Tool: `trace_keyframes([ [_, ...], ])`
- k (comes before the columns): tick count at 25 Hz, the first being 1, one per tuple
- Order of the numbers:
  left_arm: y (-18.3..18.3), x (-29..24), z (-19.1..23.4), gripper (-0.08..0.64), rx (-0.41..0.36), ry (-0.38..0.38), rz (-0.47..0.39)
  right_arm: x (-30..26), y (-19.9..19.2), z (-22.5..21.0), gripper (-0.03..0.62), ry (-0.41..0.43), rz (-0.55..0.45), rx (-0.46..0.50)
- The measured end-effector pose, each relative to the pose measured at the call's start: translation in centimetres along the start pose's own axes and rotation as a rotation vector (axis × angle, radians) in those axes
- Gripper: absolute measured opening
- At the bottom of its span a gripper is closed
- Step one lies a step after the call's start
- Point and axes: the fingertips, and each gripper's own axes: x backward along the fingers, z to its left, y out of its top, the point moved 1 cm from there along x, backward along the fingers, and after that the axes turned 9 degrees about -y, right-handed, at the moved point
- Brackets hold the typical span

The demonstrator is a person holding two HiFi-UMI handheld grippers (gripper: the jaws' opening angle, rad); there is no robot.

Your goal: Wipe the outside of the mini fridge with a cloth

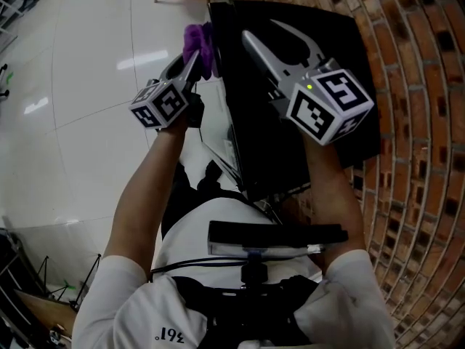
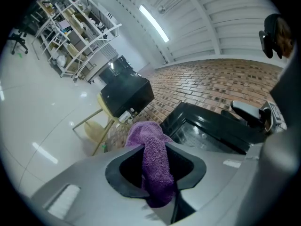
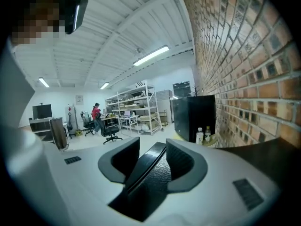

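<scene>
The cloth (image 2: 155, 166) is purple terry, pinched between the jaws of the left tongs (image 2: 155, 149). One bunch bulges out past the tips and a narrow tail hangs back down between the jaws. In the head view the cloth (image 1: 197, 46) sits at the tips of the left tongs (image 1: 192, 60), against the edge of the mini fridge (image 1: 261, 137). The fridge is a black box lying just right of the left tongs and under the right tongs (image 1: 263, 29). From the left tongs, the fridge (image 2: 207, 126) shows a glossy, reflective panel. Between the jaws of the right tongs (image 3: 153, 142) runs one fridge edge (image 3: 150, 173): a shiny strip beside pebbled black surface.
</scene>
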Motion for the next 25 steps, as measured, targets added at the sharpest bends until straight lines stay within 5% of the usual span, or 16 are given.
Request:
trace_keyframes([
  [25,-11.1,0.8,12.1,0.11,-0.036,0.182,0.206,0.2,0.2,0.2,0.166,0.011,0.007,-0.001],
])
